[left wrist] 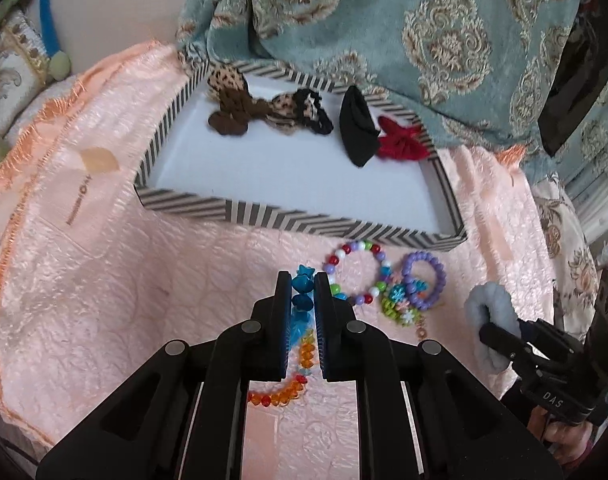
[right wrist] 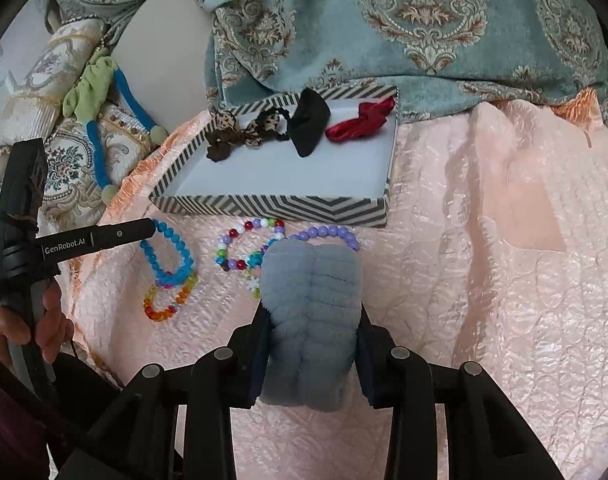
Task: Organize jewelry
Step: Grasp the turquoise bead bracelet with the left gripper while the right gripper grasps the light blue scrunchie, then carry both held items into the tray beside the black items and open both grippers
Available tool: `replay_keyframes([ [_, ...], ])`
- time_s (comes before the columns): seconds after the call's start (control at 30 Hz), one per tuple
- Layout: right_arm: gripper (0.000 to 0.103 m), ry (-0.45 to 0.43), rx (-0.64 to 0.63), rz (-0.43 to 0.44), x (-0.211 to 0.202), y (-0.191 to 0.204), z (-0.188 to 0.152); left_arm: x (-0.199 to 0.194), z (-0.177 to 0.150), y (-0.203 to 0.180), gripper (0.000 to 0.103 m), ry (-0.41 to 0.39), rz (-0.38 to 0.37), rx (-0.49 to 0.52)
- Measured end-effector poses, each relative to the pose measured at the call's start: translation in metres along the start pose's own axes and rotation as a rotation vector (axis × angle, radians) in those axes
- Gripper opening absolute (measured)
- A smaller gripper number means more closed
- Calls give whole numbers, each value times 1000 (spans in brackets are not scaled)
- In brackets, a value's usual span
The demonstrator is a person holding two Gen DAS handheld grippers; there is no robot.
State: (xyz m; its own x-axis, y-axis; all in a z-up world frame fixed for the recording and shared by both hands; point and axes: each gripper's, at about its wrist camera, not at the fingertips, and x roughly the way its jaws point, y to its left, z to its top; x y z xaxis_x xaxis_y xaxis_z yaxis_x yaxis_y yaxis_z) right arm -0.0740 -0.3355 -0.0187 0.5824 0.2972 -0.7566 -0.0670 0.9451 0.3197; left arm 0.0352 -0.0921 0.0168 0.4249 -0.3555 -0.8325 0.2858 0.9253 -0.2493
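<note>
gripping a blue bead bracelet [left wrist: 302,294] at lower centre of the left wrist view, the left gripper [left wrist: 303,280] has its jaws closed on a few beads of the strand, the loop trailing down onto the pink bedspread [left wrist: 104,264]. it looks light, hard-beaded and floppy, likely on elastic, so a pinch across the beads holds best, though smooth beads could roll or slip out. the beads are glossy turquoise, faceted, one star-shaped, and an orange bead bracelet [left wrist: 282,390] lies just below it, overlapping. the right gripper [right wrist: 309,316] is clamped on a fluffy grey-blue scrunchie [right wrist: 311,320], centre bottom of the right wrist view, soft and squashy, easy to hold anywhere. a multicolour bead bracelet [left wrist: 357,276] and a purple bead bracelet [left wrist: 423,280] lie near the striped box [left wrist: 304,216]. inside the box, toward the upper middle of frame, sit a leopard scrunchie [left wrist: 228,96], a black scrunchie [left wrist: 357,128] and a red scrunchie [left wrist: 401,140].
</note>
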Motion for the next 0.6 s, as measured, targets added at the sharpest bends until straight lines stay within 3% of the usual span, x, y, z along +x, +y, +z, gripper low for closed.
replay_keyframes([
  [0.6, 36, -48, 5, 6, -16, 6, 26, -32, 19, -18, 10, -98, 5, 15],
])
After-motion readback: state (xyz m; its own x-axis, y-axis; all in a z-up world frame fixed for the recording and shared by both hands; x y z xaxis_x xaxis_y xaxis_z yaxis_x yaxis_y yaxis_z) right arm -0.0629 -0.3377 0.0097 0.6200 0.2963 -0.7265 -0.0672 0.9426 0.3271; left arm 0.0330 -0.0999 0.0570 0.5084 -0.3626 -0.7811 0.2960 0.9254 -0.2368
